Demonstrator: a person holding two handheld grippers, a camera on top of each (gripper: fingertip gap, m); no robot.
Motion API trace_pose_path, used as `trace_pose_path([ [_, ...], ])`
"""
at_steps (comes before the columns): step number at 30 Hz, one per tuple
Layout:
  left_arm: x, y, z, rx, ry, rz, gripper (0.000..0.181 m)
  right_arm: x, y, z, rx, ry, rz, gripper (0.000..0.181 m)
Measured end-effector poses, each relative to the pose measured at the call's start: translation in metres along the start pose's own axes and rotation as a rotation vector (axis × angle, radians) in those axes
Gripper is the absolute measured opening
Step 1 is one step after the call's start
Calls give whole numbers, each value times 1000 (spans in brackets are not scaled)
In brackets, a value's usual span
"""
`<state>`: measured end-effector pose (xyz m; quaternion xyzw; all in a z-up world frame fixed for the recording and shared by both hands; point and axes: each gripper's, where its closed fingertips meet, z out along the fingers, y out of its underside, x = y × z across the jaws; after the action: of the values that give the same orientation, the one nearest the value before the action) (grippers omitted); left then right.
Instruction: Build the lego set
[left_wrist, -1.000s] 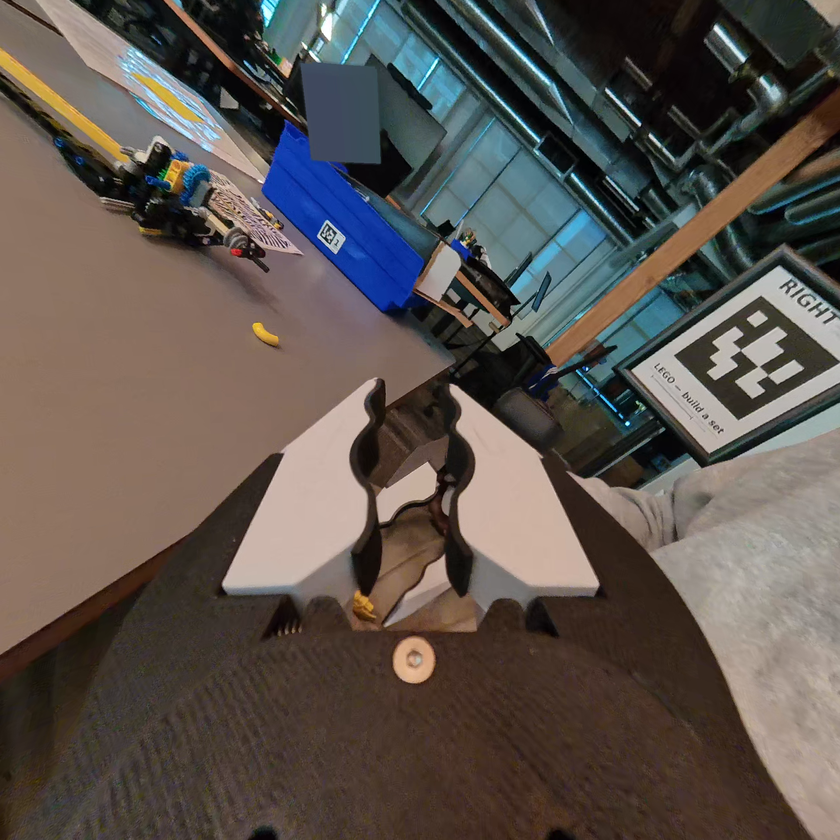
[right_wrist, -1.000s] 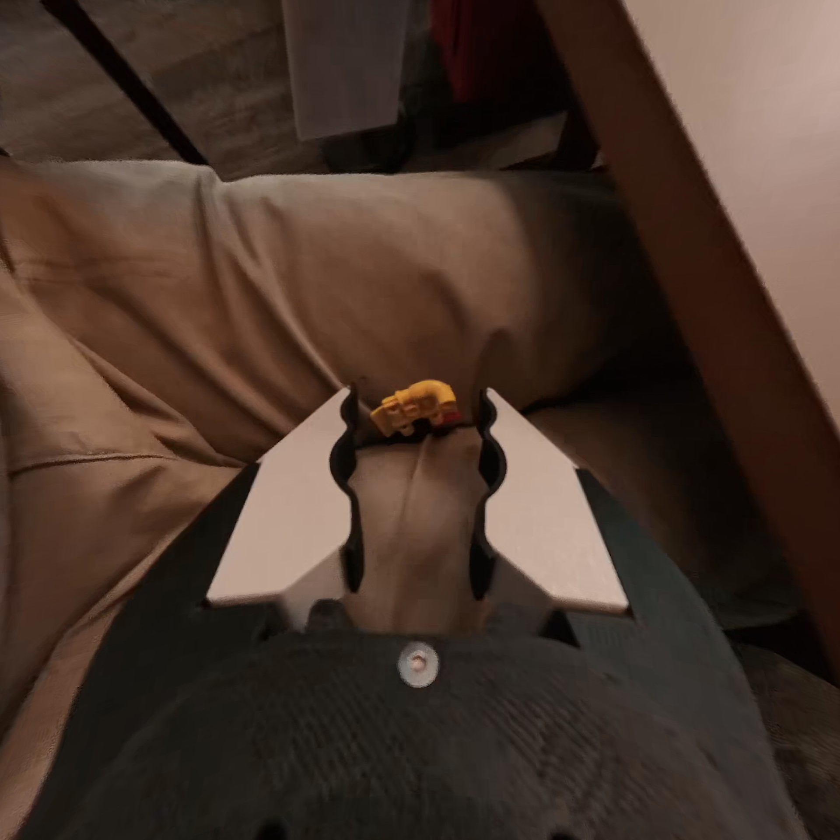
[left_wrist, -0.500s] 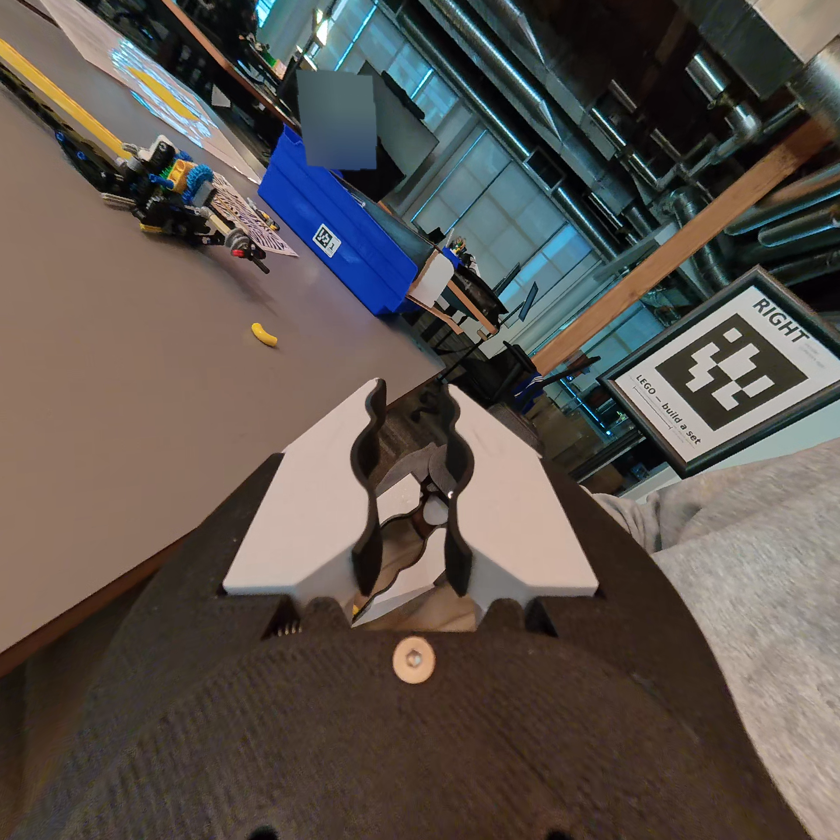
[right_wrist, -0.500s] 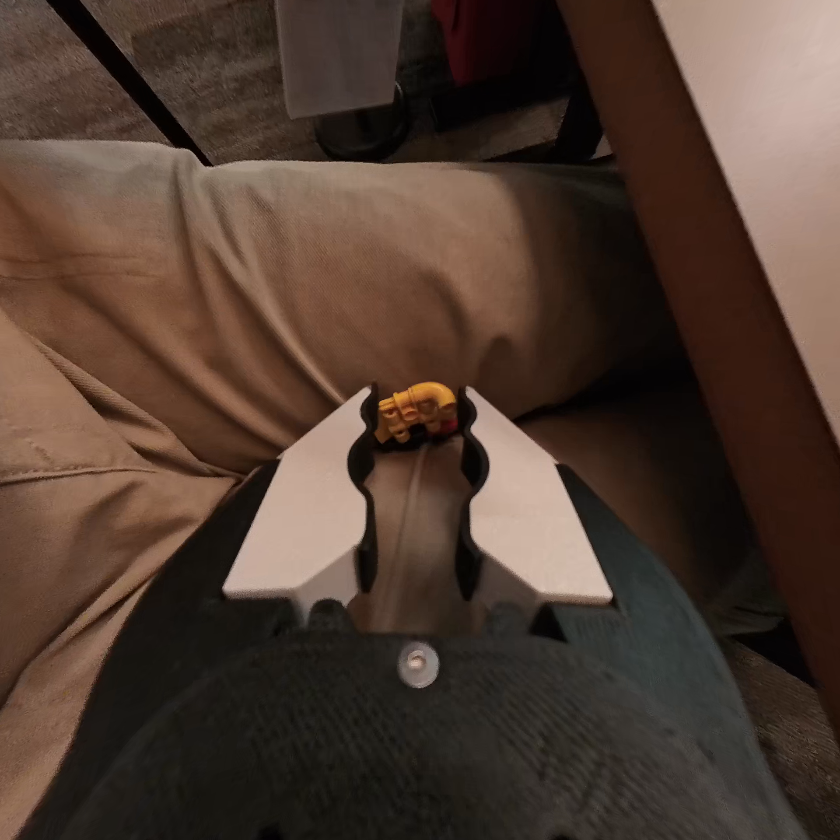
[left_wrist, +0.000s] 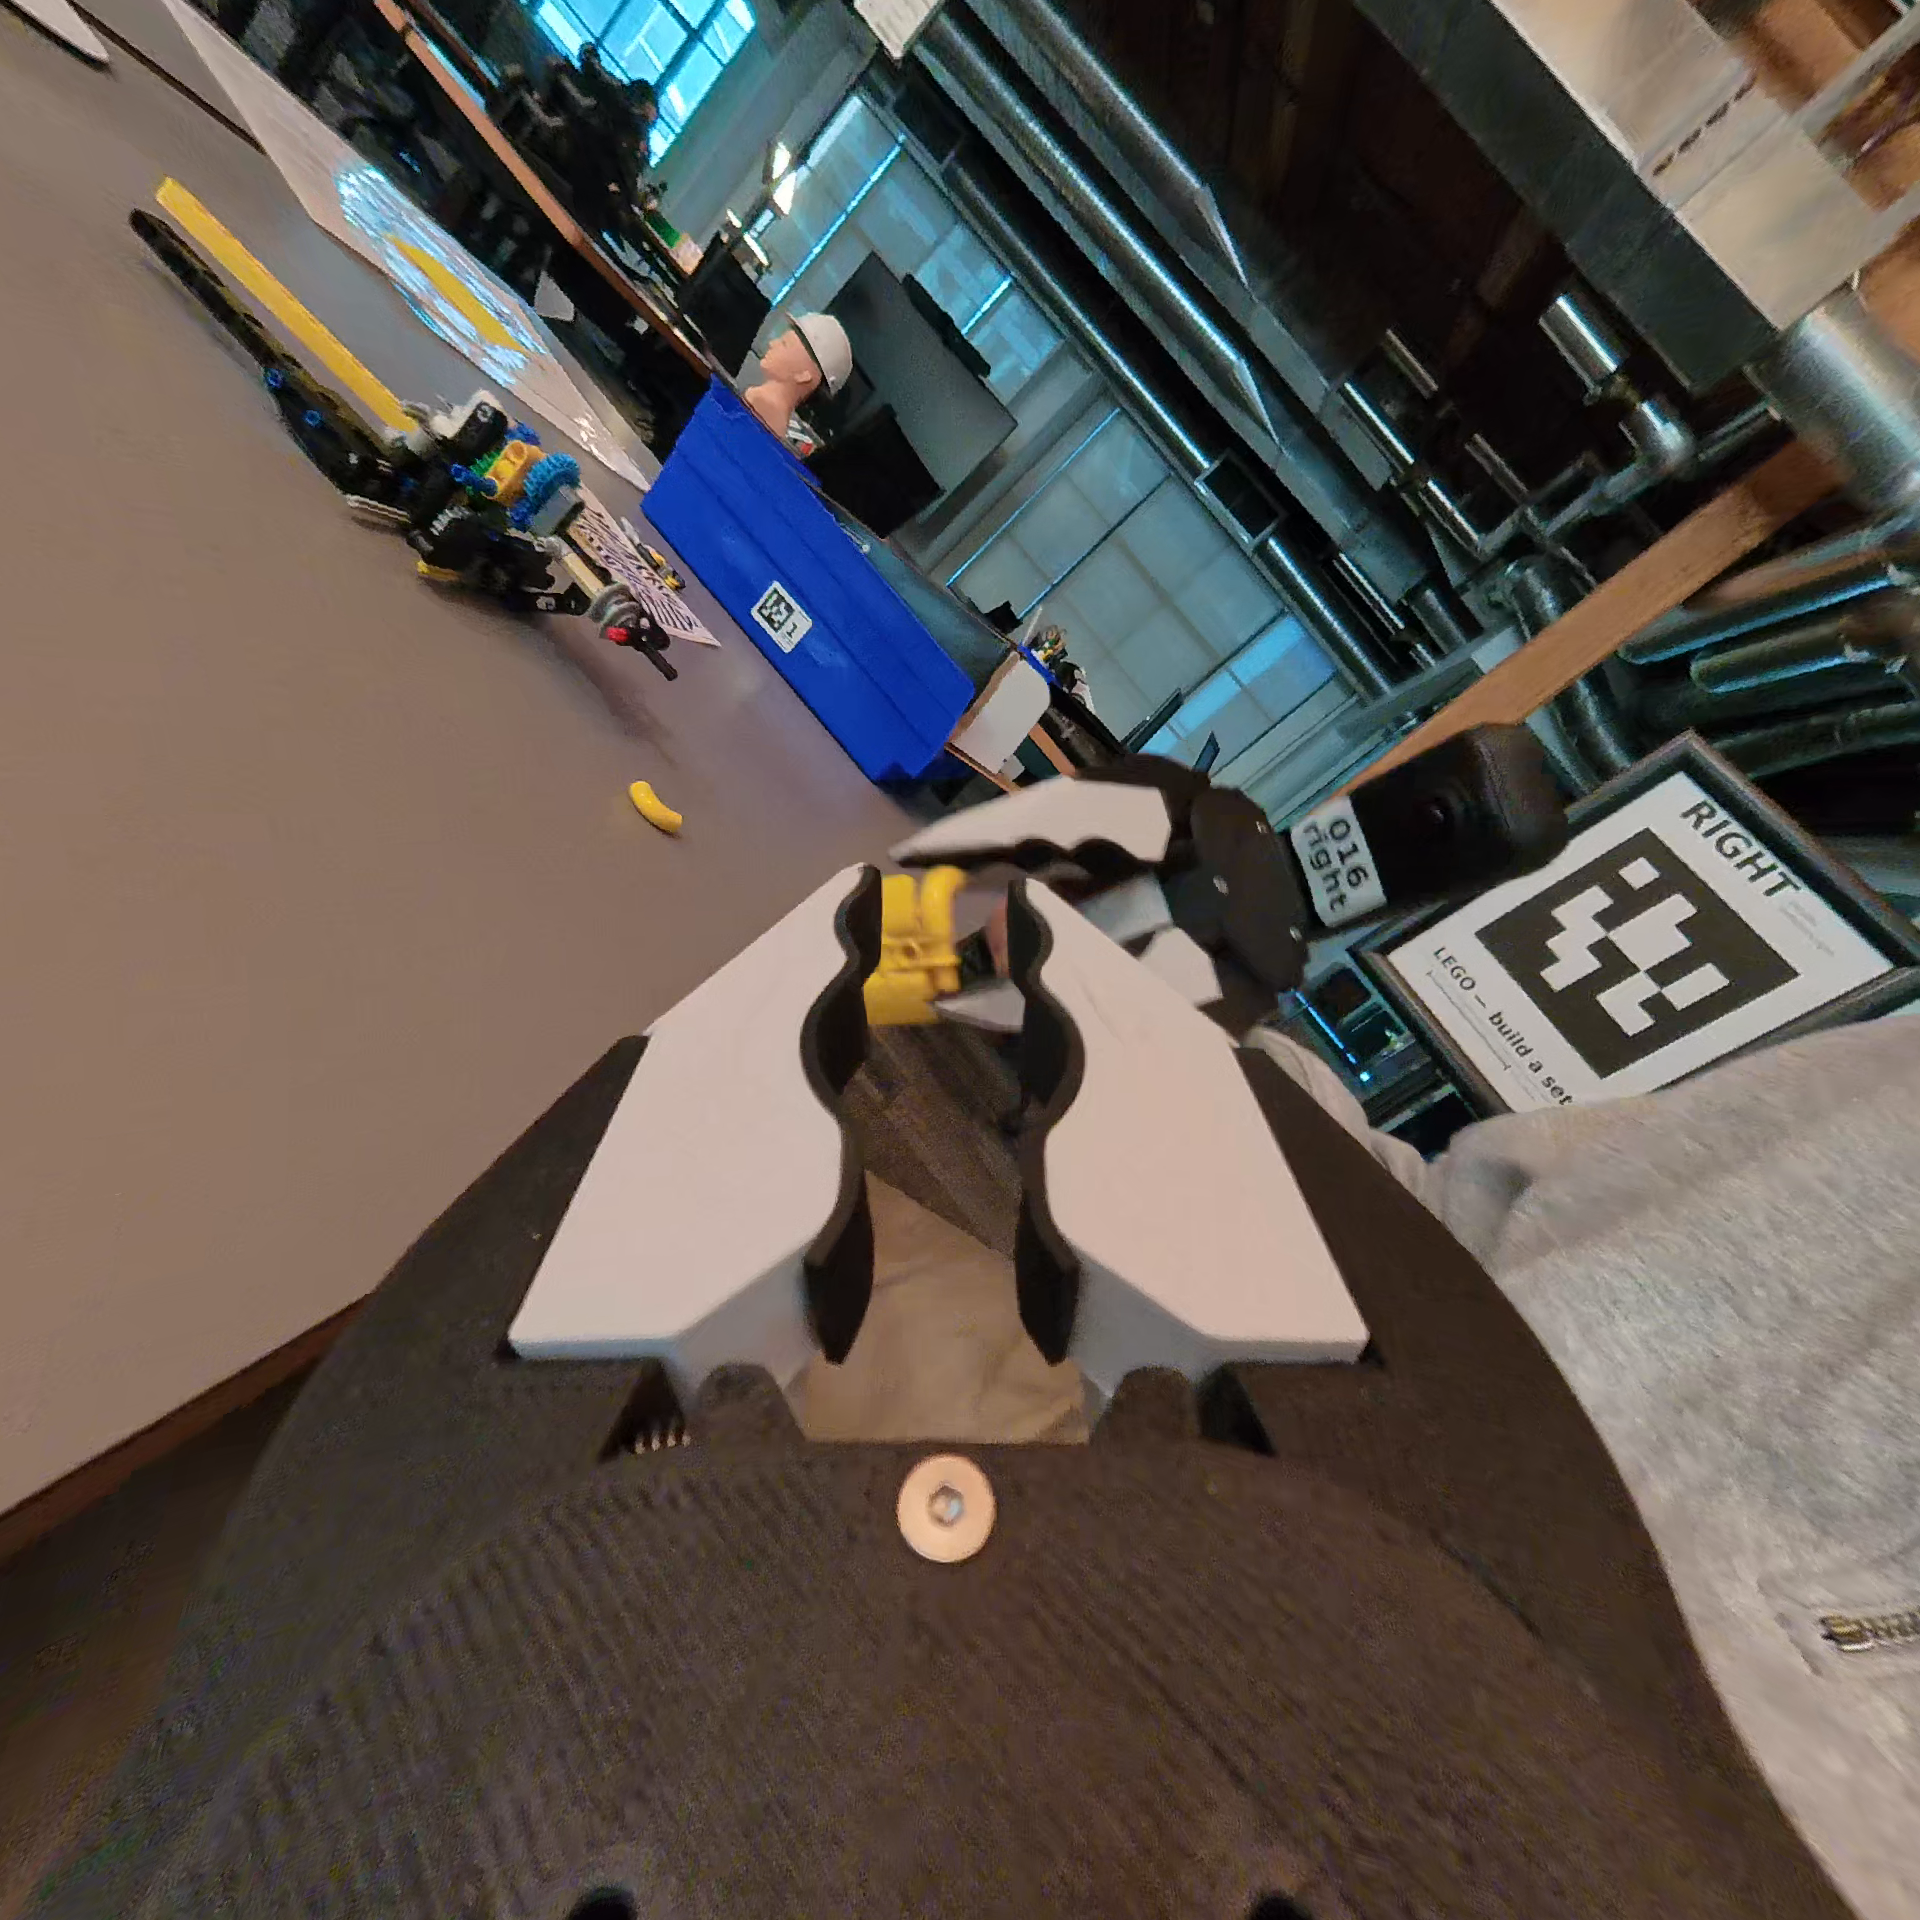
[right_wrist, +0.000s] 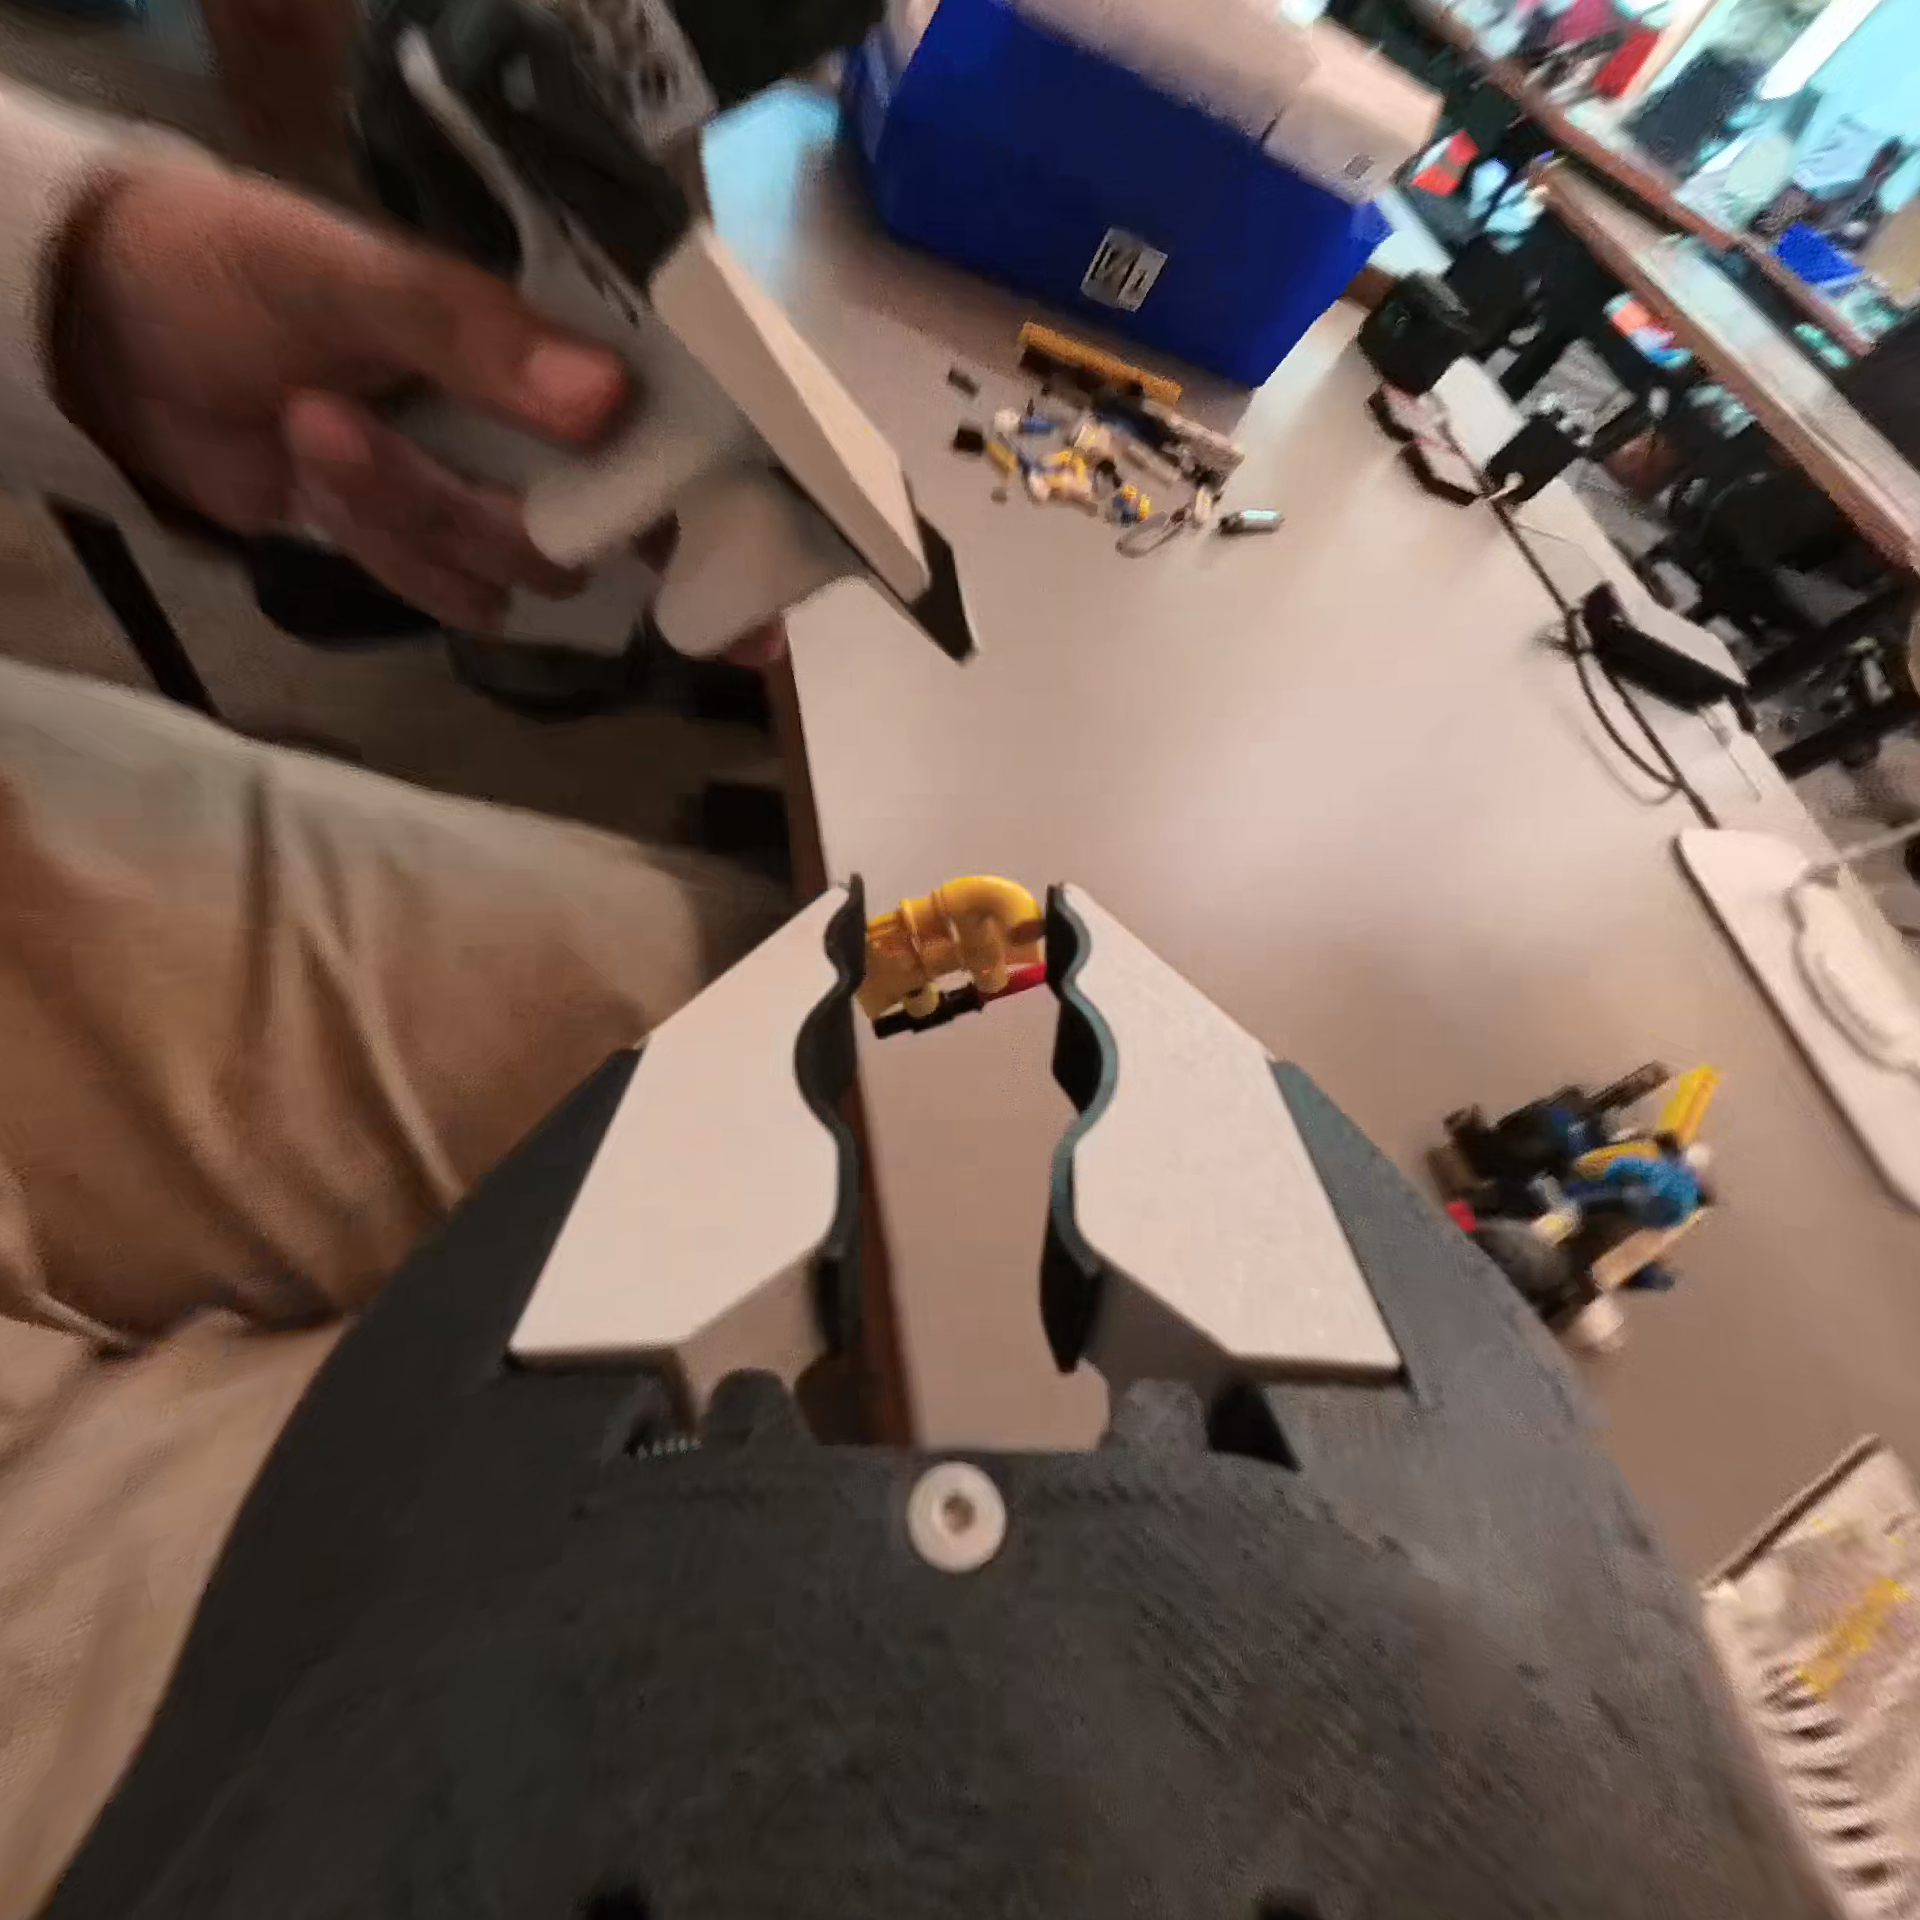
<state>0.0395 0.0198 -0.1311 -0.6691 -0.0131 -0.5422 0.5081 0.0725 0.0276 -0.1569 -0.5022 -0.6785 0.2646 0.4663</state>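
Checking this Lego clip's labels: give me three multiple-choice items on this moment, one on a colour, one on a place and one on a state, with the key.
1. What colour is the bin at the table's far edge?
A. red
B. blue
C. green

2. Where does the loose small yellow curved piece lie?
A. in the bin
B. on the bare table
C. on the person's lap

3. How is the right gripper?
A. open and empty
B. shut on nothing
C. shut on the yellow elbow piece

Key:
1 B: its walls are plain blue.
2 B: it sits alone on the grey tabletop, nearer than the part-built model.
3 C: the piece sits pinched between both fingertips.
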Motion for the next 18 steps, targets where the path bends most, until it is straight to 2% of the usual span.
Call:
trace_pose_path([
  [1,-2,-2,-1,7,1,-10,22,8,5,10,-49,-25,-70,34],
  [7,-21,-9,-13,-2,-49,-8,22,37,58,67,-301,-173,-588,34],
  [9,-28,-5,-17,-56,-61,28,9,45,59,77,-295,-172,-665,33],
  [12,-40,-6,-17,-90,-96,82,8,55,59,83,-309,-197,-629,40],
  [15,-43,-15,-11,-98,-69,136,9,67,51,77,-282,-181,-494,47],
  [17,-47,-22,-6,-104,-61,139,9,75,45,64,-256,-160,-369,37],
  [18,-49,-26,-4,-101,-54,137,9,80,40,56,-241,-135,-304,38],
])
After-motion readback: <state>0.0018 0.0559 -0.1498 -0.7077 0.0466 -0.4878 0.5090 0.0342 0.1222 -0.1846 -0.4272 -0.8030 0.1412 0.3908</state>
